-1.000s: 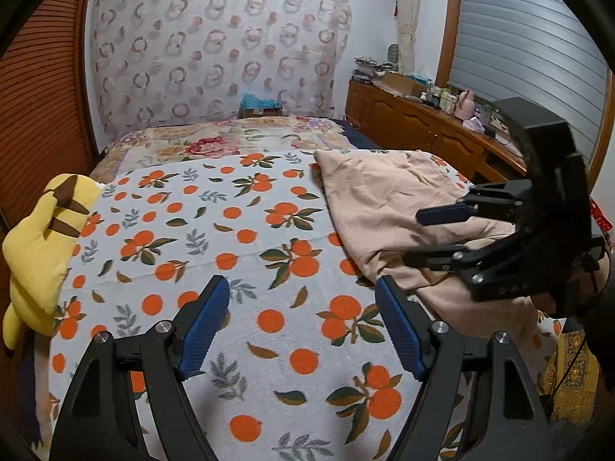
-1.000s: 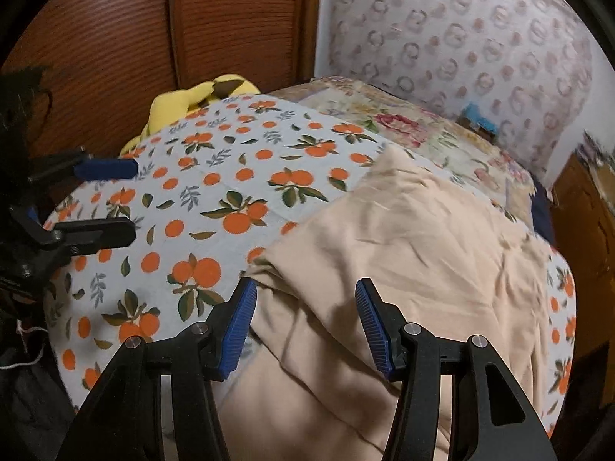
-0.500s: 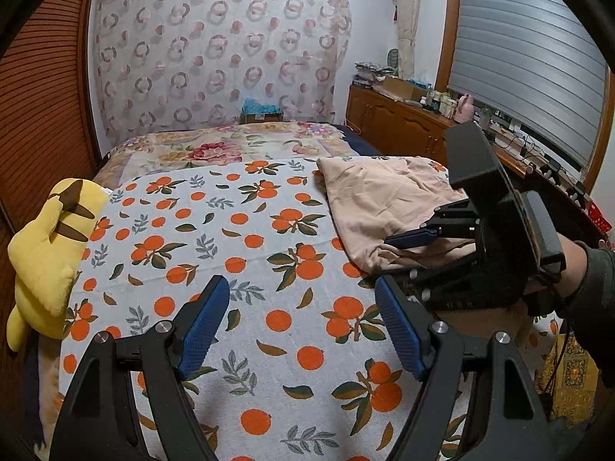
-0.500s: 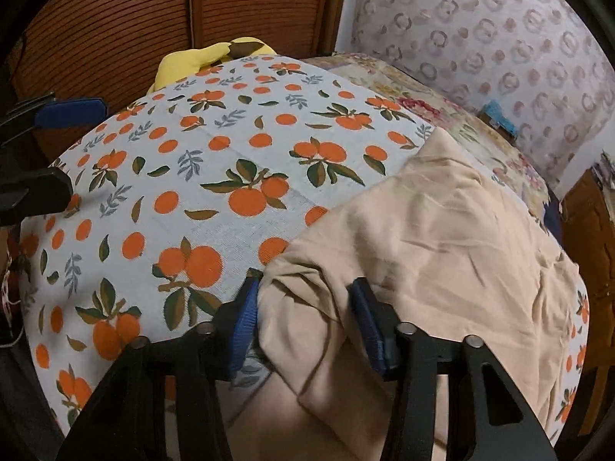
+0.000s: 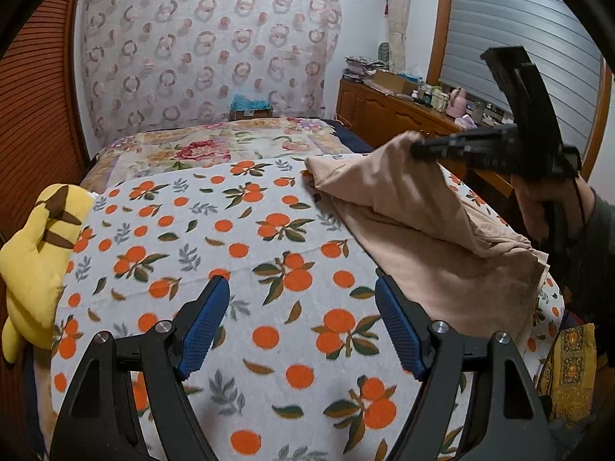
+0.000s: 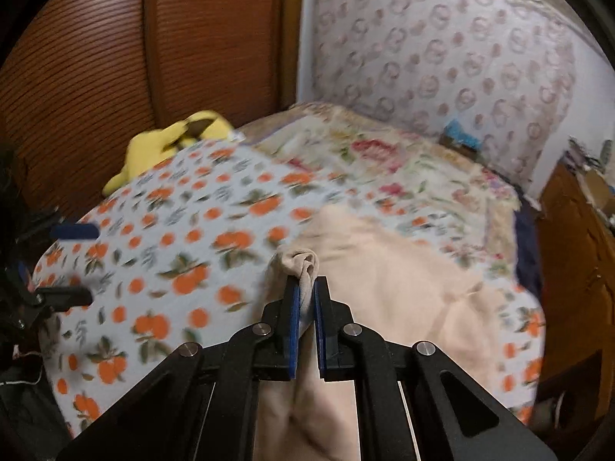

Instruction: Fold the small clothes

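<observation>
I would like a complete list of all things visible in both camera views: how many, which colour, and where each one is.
beige cloth garment: one, beige, right part of the bed, one corner lifted.
white bedspread with orange fruit print: one, white and orange, covering the near bed.
floral quilt: one, cream and pink, far end of the bed.
yellow plush toy: one, yellow and brown, left bed edge.
patterned curtain: one, pinkish rings, back wall.
wooden cabinet: one, brown, right wall, small items on top.
left gripper: one, black with blue pads, open above the bedspread.
right gripper: one, black with blue pads, shut on the garment's corner.
person's hand: one, holding the right gripper.
</observation>
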Available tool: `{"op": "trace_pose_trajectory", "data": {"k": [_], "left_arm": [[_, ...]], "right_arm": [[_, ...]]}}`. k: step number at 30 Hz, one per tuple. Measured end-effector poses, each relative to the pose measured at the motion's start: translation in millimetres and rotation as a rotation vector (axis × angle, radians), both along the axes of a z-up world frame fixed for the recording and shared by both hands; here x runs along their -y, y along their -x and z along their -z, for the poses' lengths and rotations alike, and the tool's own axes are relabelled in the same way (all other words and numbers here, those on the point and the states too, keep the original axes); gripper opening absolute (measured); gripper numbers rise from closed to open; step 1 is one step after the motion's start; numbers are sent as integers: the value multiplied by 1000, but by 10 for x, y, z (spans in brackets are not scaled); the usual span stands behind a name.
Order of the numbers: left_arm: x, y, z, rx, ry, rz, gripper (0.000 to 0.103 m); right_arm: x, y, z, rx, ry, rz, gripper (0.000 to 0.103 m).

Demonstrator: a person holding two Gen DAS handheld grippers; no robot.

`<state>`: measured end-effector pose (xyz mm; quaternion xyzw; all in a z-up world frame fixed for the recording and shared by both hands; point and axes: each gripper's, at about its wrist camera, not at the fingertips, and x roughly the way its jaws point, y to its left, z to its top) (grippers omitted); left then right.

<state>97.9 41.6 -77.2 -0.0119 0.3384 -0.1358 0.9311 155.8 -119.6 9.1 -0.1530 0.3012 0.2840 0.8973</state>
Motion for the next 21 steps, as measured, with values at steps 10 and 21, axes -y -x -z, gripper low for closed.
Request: {"op": "trace_pose_trajectory", "data": {"k": [10,21], "left_arm": [[155,-499,54,-37,1,20,79],[397,-745,196,-89,-18,41,79]], "right_arm": [[704,-566,-318,89,29,158,6],[984,-1233,189,-48,113,378,18]]}}
